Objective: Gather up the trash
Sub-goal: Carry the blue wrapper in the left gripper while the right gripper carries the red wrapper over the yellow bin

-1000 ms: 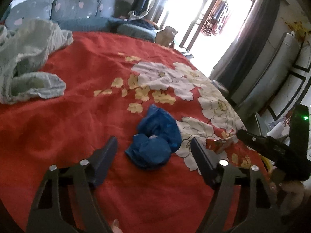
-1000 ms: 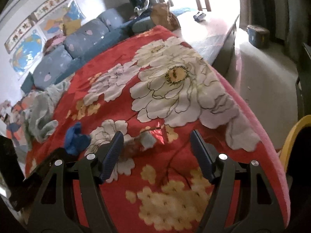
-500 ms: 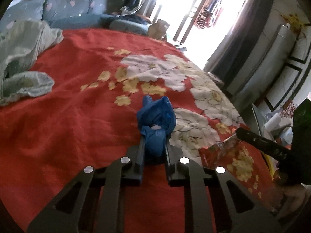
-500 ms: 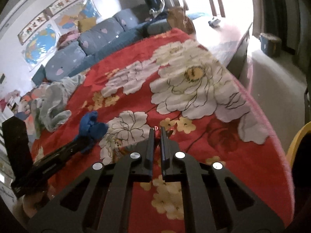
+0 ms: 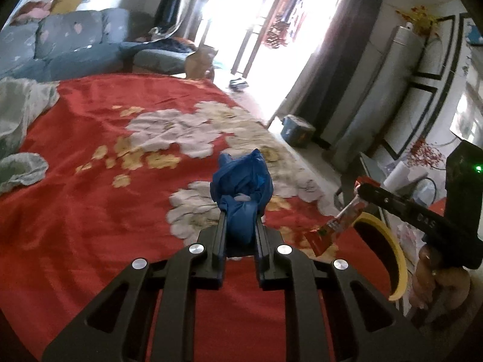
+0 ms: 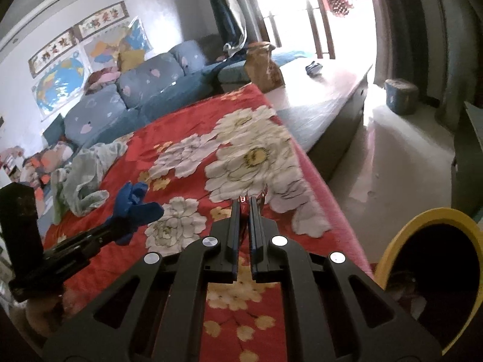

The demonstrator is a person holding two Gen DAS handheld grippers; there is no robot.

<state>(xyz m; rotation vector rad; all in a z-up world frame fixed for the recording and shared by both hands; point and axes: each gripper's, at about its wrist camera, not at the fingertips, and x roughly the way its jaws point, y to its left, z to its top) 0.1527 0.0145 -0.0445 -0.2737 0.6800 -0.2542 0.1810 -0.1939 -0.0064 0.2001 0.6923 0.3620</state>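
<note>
My left gripper (image 5: 240,220) is shut on a crumpled blue plastic bag (image 5: 241,181) and holds it above the red flowered bedspread (image 5: 90,211). The bag also shows in the right wrist view (image 6: 135,205), at the tip of the left gripper. My right gripper (image 6: 245,200) is shut on a red foil wrapper, which hangs from its tips in the left wrist view (image 5: 335,229); in the right wrist view only a sliver of it shows. A yellow-rimmed bin (image 6: 401,241) with a dark inside stands beside the bed at the lower right, and its rim shows in the left wrist view (image 5: 389,250).
A pale green cloth (image 5: 18,114) lies crumpled on the bed's left side. A blue sofa (image 6: 126,96) stands behind the bed. A low wooden platform (image 6: 326,90) and a small blue tub (image 6: 401,95) are on the floor to the right.
Both grippers closed, the left on the blue bag and the right on the red wrapper, then lifted them off the bedspread. The yellow-rimmed bin has come into view at the right.
</note>
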